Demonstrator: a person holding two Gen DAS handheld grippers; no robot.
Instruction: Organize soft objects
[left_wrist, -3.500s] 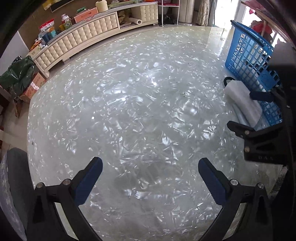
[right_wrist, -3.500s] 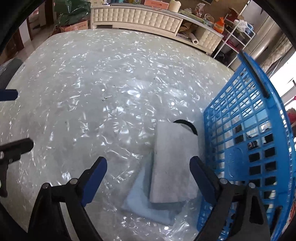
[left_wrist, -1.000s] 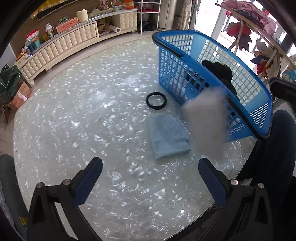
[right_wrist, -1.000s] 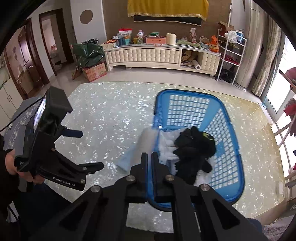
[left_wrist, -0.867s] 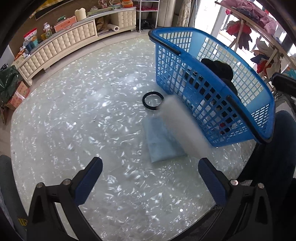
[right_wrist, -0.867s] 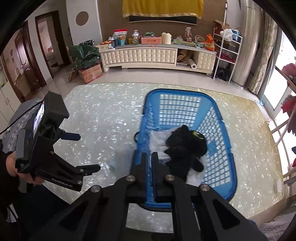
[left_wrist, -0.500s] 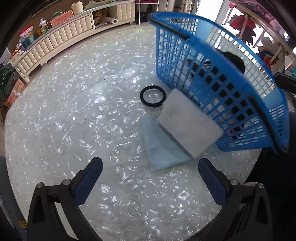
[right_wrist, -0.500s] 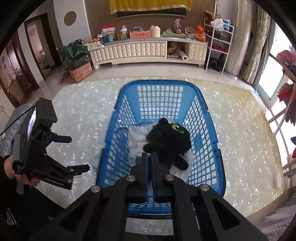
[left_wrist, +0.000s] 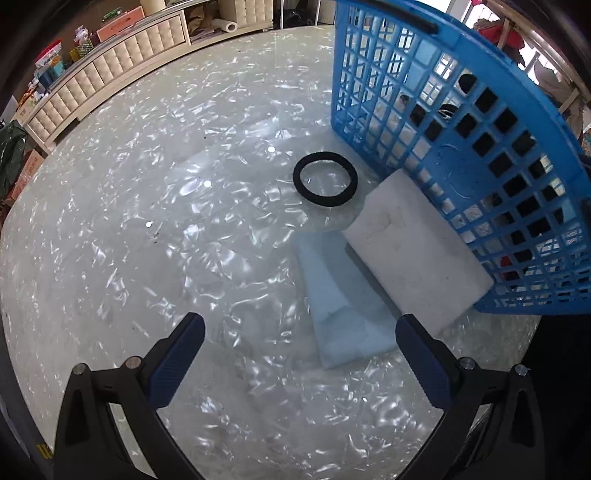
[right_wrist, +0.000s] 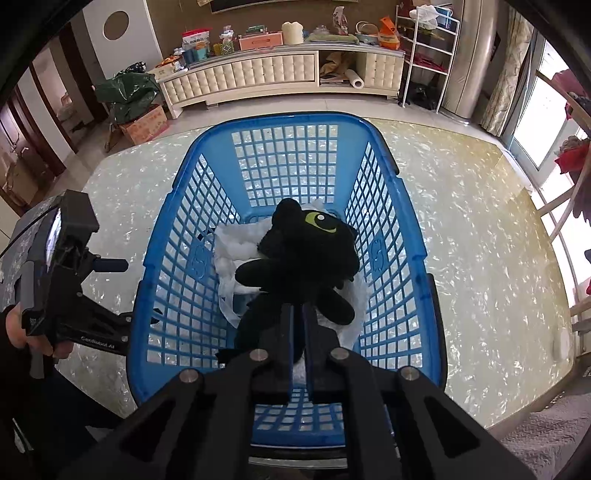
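Black plush (right_wrist: 303, 254) in blue basket (right_wrist: 284, 125), right-wrist view only

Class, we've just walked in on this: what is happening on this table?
A person with tongs in each hand is sorting soft things into a blue basket. A black plush toy already lies inside on white stuffing. The right tongs hover shut above it. The left tongs are open over the table, where a white pad, a light blue cloth and a black ring remain outside.

You are working in a home living room: a tufted cream sideboard (right_wrist: 258, 75) is holding household clutter, and a white wire shelf rack (right_wrist: 424, 55) is standing beside it.
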